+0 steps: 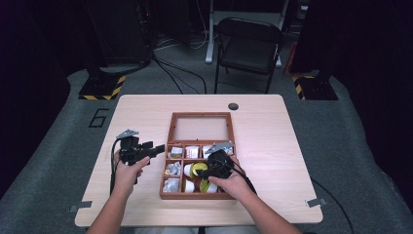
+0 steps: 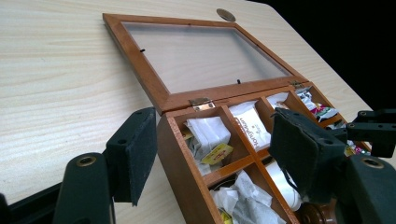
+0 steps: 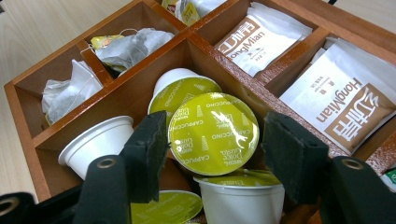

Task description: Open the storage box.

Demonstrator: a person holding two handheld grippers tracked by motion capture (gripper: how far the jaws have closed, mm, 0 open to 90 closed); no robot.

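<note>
An open wooden box (image 1: 164, 170) with several compartments sits mid-table, its glass lid (image 1: 201, 127) laid flat behind it. My left gripper (image 1: 158, 148) stands open at the box's left side. In the left gripper view its pads (image 2: 133, 156) straddle the box's corner wall (image 2: 180, 154). My right gripper (image 1: 201, 171) hangs over the middle compartments. In the right gripper view it is open around a tilted green-lidded cappuccino capsule (image 3: 213, 133). The left pad (image 3: 148, 151) sits at the capsule's rim and the right pad stands clear of it. More capsules (image 3: 95, 140) lie around it.
HongMian sachets (image 3: 348, 105) and loose tea bags (image 3: 130, 44) fill neighbouring compartments. A cable grommet (image 1: 233, 106) sits in the table's far edge, and bare tabletop (image 1: 272, 141) lies to the right of the box. A folding chair (image 1: 248, 46) stands beyond the table.
</note>
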